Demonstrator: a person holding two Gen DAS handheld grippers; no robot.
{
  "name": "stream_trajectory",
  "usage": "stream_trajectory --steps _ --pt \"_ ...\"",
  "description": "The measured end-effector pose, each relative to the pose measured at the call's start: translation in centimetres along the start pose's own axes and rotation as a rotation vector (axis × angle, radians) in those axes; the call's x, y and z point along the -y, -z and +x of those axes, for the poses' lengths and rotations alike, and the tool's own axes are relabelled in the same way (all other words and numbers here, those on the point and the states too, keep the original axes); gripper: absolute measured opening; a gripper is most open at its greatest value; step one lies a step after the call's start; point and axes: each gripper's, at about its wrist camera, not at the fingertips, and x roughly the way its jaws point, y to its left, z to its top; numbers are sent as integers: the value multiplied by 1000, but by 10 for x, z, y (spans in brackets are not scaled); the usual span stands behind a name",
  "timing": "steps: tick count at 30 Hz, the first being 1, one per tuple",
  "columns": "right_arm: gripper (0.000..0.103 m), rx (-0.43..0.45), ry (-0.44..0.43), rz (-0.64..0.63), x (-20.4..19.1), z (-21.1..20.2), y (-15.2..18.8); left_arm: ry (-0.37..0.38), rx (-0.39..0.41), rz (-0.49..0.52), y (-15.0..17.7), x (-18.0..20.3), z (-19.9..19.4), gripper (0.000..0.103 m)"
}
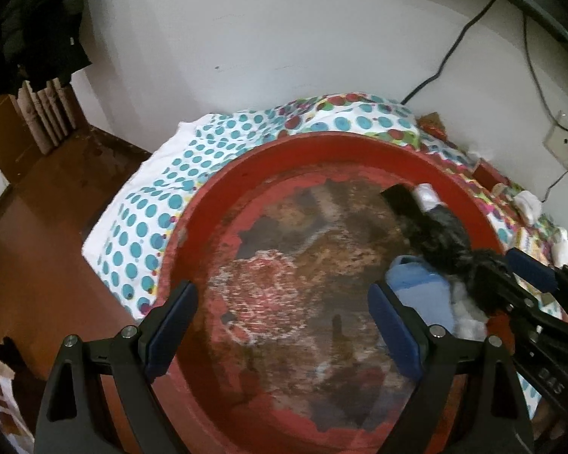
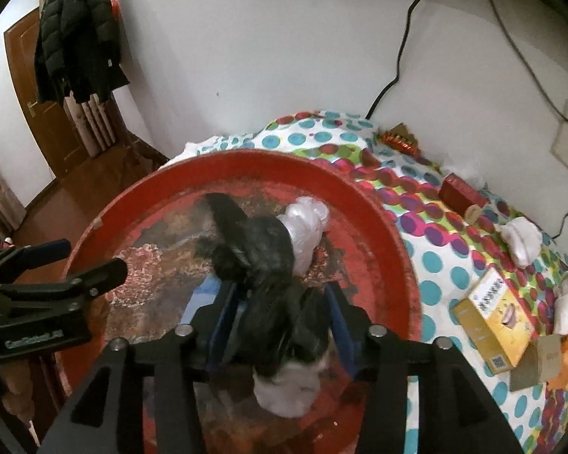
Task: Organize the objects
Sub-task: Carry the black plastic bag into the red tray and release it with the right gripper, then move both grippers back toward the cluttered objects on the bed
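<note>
Black bag (image 2: 261,253), held between the jaws of the right gripper (image 2: 280,325), is positioned over the worn red tray (image 2: 378,204); white bundles (image 2: 306,223) and a blue item (image 1: 420,291) are already inside. Left gripper (image 1: 284,325) is held open and empty above the tray. Judged partly done: yellow box (image 2: 492,321), red box (image 2: 460,189) and white wads (image 2: 520,240) are left on the dotted cloth (image 2: 435,265).

Both tools are showing matte black angular frames with triangular cut-outs and round silver screws near the finger bases. The left tool (image 1: 284,325) and right tool (image 2: 280,321) are wearing dark blue pads (image 1: 172,325) inside black fingers. Pale lettering is showing on each tool's side, too blurred to read.
</note>
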Motion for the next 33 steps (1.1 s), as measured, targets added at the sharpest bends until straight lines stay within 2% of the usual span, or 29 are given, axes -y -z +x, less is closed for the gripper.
stream_trajectory --steps 4,8,13,21,24,28,33 --pt "55 22 5 27 13 -25 8 19 3 24 0 14 -3 90" --pt "56 34 52 65 40 -50 25 34 12 77 2 36 -9 90" --pt "56 35 153 151 105 -80 53 75 16 154 7 70 -15 90" --pt "56 40 356 328 232 -124 100 166 3 287 25 127 -22 90" --pt "56 33 417 326 265 -129 109 183 2 347 34 147 -24 90" --pt "56 8 423 293 296 -121 114 218 -13 403 45 172 -26 90" --pt "56 -17 393 226 318 -103 116 303 -47 484 65 210 -31 90"
